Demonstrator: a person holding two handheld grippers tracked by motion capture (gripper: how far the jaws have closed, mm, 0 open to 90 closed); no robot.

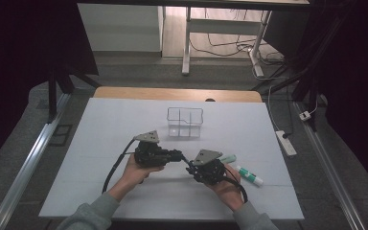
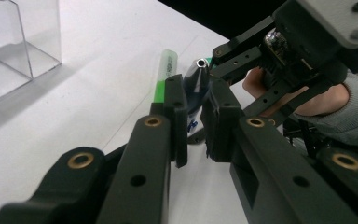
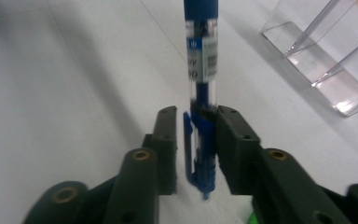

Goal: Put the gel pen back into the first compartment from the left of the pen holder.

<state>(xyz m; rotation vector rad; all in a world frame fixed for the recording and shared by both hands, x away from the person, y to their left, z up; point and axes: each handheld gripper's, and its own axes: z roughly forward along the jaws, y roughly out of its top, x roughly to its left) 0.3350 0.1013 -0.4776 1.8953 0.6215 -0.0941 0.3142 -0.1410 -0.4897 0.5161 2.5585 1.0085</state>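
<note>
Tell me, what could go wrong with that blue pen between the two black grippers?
The left gripper pinches the blue plastic pen near its metal tip, while the jaws of the right gripper look loose around the clip end, so it may tilt or slip out. Falling, it could roll against the green-and-white tube lying nearby.

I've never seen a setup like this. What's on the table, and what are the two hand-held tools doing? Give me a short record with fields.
Surface: white table
Left tool: shut on the blue pen, near its metal tip
Right tool: jaws around the pen's clip end, with a gap on one side
Farther back: clear divided box
Beside the right tool: green and white stick
</note>
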